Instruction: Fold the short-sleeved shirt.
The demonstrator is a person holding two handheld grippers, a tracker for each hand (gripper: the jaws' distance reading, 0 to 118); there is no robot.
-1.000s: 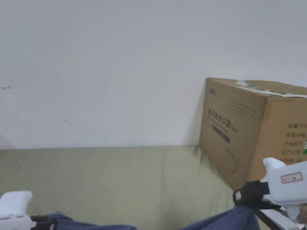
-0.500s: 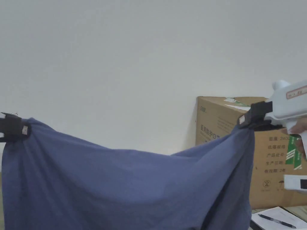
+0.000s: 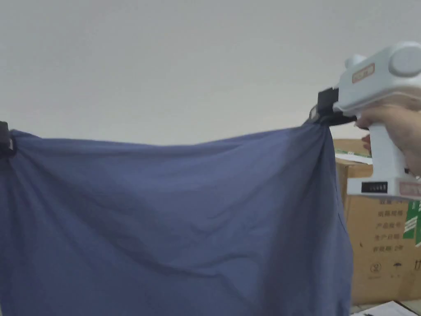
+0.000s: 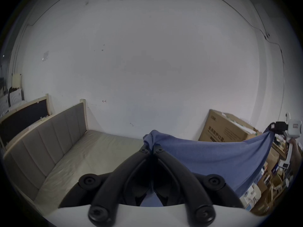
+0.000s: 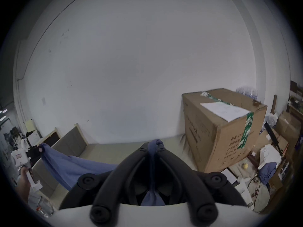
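Behind, white wall (image 3: 164, 61), olive bed (image 4: 91, 150), cardboard box (image 5: 218, 132)

A plain white wall (image 3: 164, 61) backs a sofa (image 4: 68, 148) beside a cardboard box (image 5: 221, 132).

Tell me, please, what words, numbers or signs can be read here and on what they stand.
On the box: printed characters and symbols, too blurred to read.
On the right gripper: a red-edged label, too small to read.
On the paper atop the box: writing too faint to read.
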